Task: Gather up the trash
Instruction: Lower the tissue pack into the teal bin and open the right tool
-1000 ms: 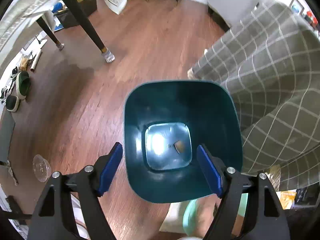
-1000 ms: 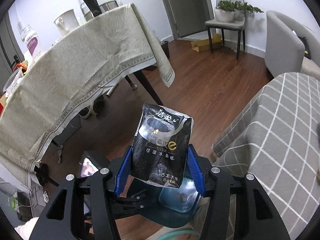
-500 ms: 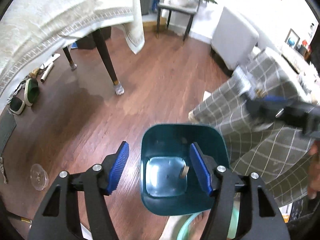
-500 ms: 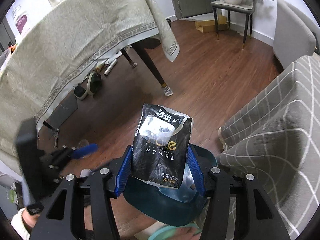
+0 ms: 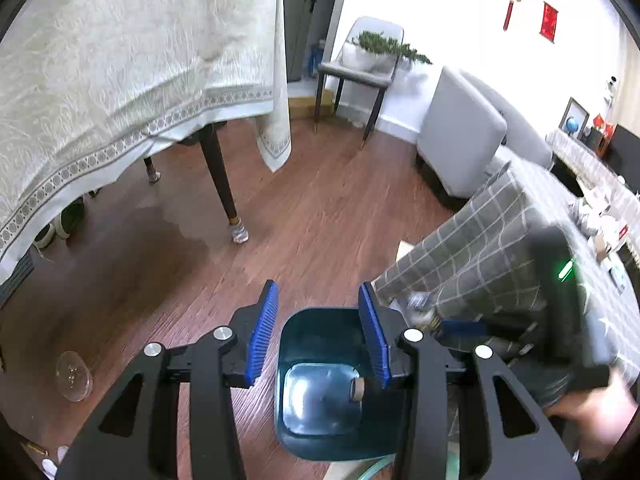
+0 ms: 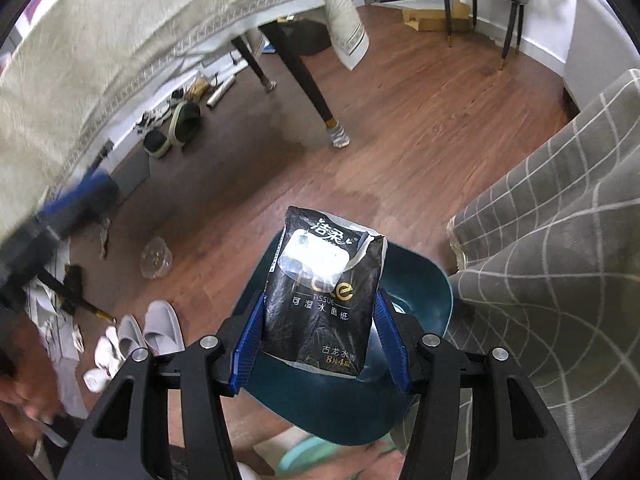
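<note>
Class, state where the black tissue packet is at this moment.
In the right wrist view, the black tissue packet is clamped between the right claw's blue pads, directly above the open teal bin, with the checked cloth to its right.

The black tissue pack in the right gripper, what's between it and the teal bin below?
Nothing; right wrist view shows tissue pack held by right gripper over the open bin.

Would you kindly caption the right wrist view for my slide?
Right gripper holds a black tissue pack above the teal bin.
</note>
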A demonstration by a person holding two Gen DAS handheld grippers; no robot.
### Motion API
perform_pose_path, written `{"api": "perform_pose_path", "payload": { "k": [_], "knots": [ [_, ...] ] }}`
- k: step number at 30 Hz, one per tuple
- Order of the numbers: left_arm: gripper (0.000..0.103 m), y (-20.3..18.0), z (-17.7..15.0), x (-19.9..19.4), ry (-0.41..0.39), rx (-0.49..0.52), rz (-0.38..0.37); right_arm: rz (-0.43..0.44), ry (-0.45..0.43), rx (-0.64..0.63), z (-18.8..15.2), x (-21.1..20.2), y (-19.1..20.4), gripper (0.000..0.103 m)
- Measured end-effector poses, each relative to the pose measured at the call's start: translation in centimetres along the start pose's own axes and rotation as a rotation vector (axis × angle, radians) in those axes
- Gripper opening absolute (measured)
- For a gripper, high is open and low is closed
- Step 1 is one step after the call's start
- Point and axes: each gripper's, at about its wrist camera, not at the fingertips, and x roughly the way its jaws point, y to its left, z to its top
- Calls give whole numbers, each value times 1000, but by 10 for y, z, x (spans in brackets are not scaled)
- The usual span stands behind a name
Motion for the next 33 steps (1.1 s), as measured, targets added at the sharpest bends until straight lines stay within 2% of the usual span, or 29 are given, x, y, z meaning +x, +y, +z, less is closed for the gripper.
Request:
{"api": "perform_pose_path", "payload": {
  "k": [6,10,13,15,23,28,33],
  "knots": [
    [42,-10,7,-13,-57,17,-15,-25,85,-59,-16,27,2,55],
    [42,-18,13,-20,-87,24,-24,-42,102,-88,-25,34,5,56],
    [42,-23,20,-24,-104,27,-39,-29,100,-103,-27,33,9,64],
    [42,-26,22,-26,-113,22,-51,-23,77,-121,-28,26,12,72],
    [42,-40,34,-40,-159,24,-72,1,-10,-141,-25,-16,16,72],
    [48,-53,38,-47,-170,17,-89,39,-115,-146,-22,-61,18,72],
    [51,-69,42,-54,-200,30,-101,33,-208,-154,-22,-101,10,72]
  ]
}}
